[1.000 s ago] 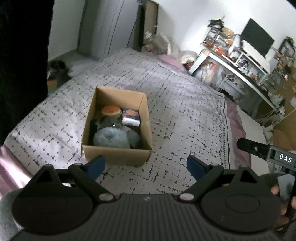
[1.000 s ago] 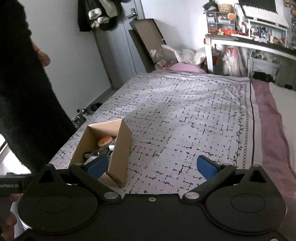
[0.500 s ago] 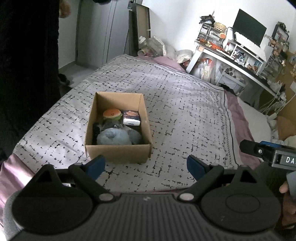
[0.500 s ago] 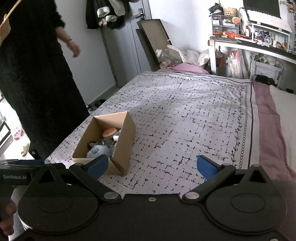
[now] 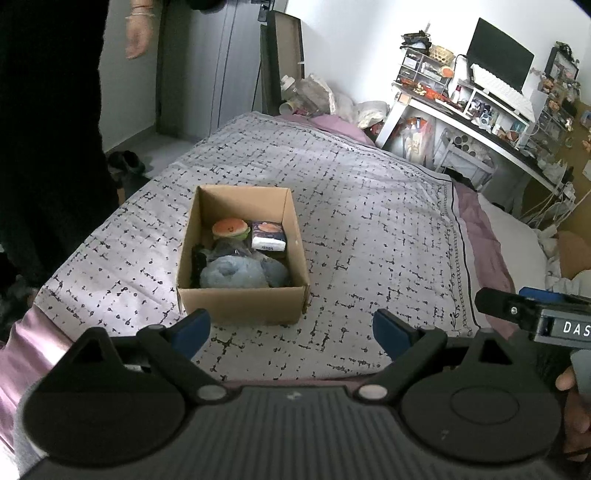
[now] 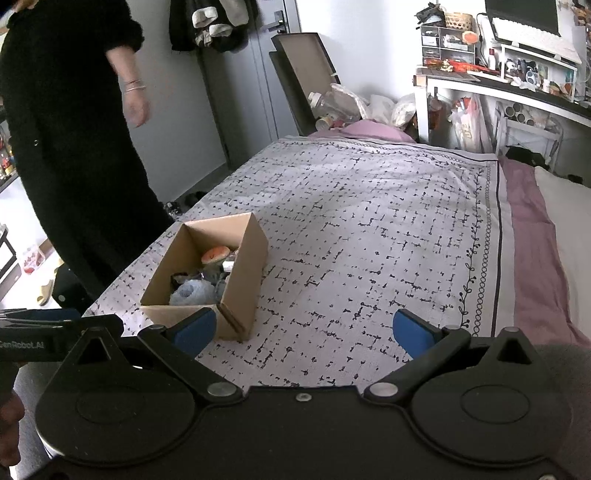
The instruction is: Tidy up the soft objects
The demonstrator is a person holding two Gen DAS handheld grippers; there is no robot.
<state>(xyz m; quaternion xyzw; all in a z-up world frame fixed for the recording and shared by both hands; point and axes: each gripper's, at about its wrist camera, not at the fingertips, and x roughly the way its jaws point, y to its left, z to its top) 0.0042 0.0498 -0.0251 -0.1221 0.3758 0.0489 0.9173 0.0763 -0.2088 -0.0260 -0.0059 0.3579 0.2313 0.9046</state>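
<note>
a cardboard box (image 5: 242,258) sits on the bed (image 5: 369,236) toward its near left edge, holding a blue plush toy (image 5: 232,273), a burger plush (image 5: 231,229) and a small packet (image 5: 269,240). the left gripper (image 5: 291,328) and right gripper (image 6: 306,330) both hover spread and empty, short of the box. a person in black (image 6: 74,147) stands left of the bed.

Setting: a home bedroom. A bed (image 6: 369,221) with a patterned cover (image 5: 369,221) is filling the centre of frame. A cluttered desk (image 5: 480,125) with a monitor (image 5: 500,59) is standing upper right. Clothes (image 6: 214,22) are hanging by the door (image 6: 258,74), upper left.
</note>
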